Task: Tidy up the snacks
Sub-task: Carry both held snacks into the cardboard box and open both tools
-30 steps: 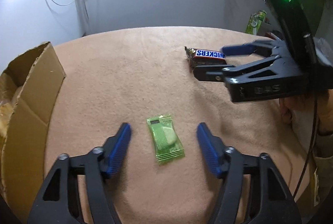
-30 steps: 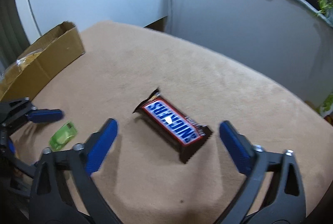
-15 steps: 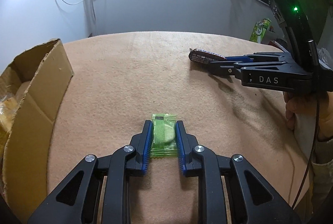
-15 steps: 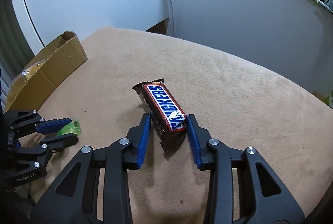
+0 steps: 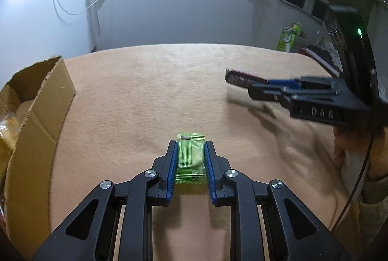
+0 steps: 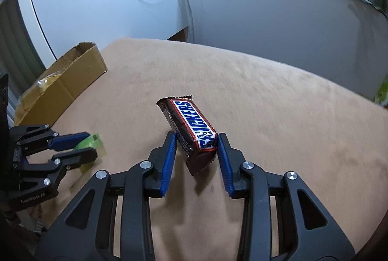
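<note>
A small green candy packet (image 5: 191, 156) lies on the tan cloth-covered table (image 5: 145, 91), and my left gripper (image 5: 191, 143) is shut on its two long sides. My right gripper (image 6: 197, 136) is shut on the near end of a Snickers bar (image 6: 189, 117), which tilts up and away from the fingers. In the left wrist view the right gripper (image 5: 262, 85) holds the bar (image 5: 240, 77) just above the cloth, with its shadow beneath. The right wrist view shows the left gripper (image 6: 93, 143) at the left with the green packet (image 6: 89, 142) between its blue pads.
An open cardboard box (image 5: 41, 110) with a yellowish bag inside stands at the table's left edge, also seen as the box (image 6: 65, 83) in the right wrist view. A green carton (image 5: 288, 38) stands beyond the far right edge. A person's hand (image 5: 351, 151) grips the right tool.
Both grippers went from wide open around their snacks to shut on them. The right gripper has since rolled a little and lifted the Snickers bar off the cloth.
</note>
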`<state>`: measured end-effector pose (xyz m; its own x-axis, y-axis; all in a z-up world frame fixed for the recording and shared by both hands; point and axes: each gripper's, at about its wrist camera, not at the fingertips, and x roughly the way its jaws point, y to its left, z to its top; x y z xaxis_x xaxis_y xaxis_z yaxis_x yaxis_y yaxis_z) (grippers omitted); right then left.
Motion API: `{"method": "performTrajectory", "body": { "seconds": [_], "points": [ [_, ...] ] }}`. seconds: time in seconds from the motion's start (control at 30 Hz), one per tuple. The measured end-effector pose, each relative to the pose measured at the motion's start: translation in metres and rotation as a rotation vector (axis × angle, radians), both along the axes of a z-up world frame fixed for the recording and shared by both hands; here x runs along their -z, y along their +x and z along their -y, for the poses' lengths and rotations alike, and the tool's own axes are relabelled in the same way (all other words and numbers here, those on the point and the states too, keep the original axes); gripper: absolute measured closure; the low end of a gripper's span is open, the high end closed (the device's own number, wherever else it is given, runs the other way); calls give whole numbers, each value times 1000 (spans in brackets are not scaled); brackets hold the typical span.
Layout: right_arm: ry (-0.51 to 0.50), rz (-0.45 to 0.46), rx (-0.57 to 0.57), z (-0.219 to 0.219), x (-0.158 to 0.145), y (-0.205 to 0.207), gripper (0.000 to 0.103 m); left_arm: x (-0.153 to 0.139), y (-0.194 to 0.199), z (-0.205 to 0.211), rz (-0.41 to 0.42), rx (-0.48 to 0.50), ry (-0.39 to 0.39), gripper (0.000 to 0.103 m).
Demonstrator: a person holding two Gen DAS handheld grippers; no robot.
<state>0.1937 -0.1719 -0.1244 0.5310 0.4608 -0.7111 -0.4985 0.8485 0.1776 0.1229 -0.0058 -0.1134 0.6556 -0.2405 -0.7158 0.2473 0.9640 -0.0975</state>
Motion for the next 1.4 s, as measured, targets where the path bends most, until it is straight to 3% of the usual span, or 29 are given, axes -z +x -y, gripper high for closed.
{"method": "performTrajectory", "body": {
  "seconds": [0.27, 0.67, 1.0, 1.4],
  "points": [
    [30, 3, 88, 29, -10, -55, 67, -26, -27, 8, 57, 41, -23, 83],
    [-18, 92, 98, 13, -53, -117, 67, -66, -76, -23, 188, 9, -52, 83],
    [-78, 180, 13, -49, -94, -143, 67, -71, -104, -88, 240, -102, -111, 83],
    [-134, 216, -154, -160, -106, -147, 67, -60, -114, -185, 249, -272, -138, 83]
  ]
}}
